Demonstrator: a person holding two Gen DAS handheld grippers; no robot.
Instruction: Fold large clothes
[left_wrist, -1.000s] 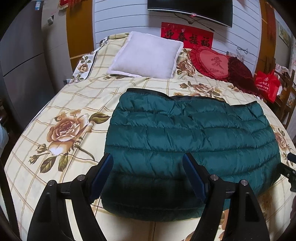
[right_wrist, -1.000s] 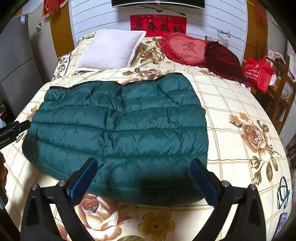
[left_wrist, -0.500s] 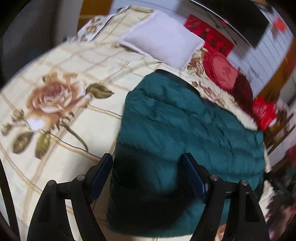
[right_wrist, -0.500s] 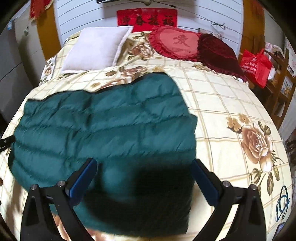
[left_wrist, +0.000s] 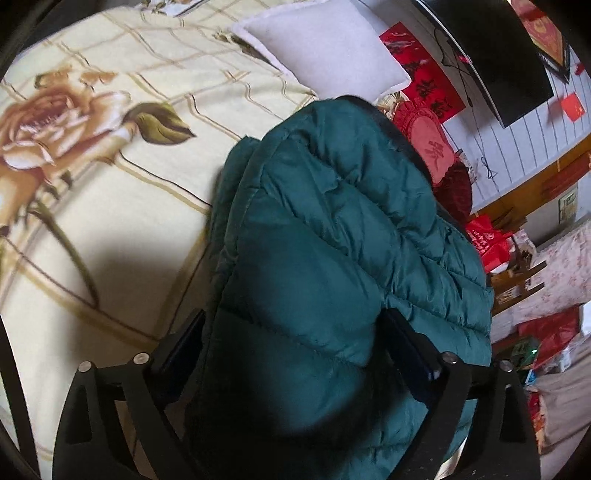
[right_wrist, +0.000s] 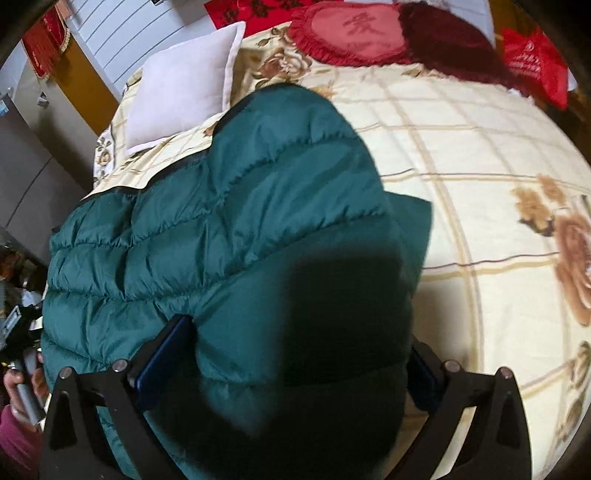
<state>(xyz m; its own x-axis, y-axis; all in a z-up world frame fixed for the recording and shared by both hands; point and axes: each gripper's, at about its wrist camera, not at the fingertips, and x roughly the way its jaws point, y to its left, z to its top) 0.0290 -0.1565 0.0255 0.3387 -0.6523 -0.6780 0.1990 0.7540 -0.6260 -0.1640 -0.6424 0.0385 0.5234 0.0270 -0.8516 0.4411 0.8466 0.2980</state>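
On the floral bedspread (left_wrist: 92, 229), you are straddling the near edge of the green padded jacket (left_wrist: 332, 229) with left gripper (left_wrist: 295, 354) opening and right gripper (right_wrist: 299, 358) unclenched, risking slippery layers sliding apart on a shallow bite.

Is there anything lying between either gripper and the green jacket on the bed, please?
Nothing visible does. The jacket already sits between the fingers of the left gripper, whose jaws are opening, and of the right gripper. Only bare bedspread surrounds it.
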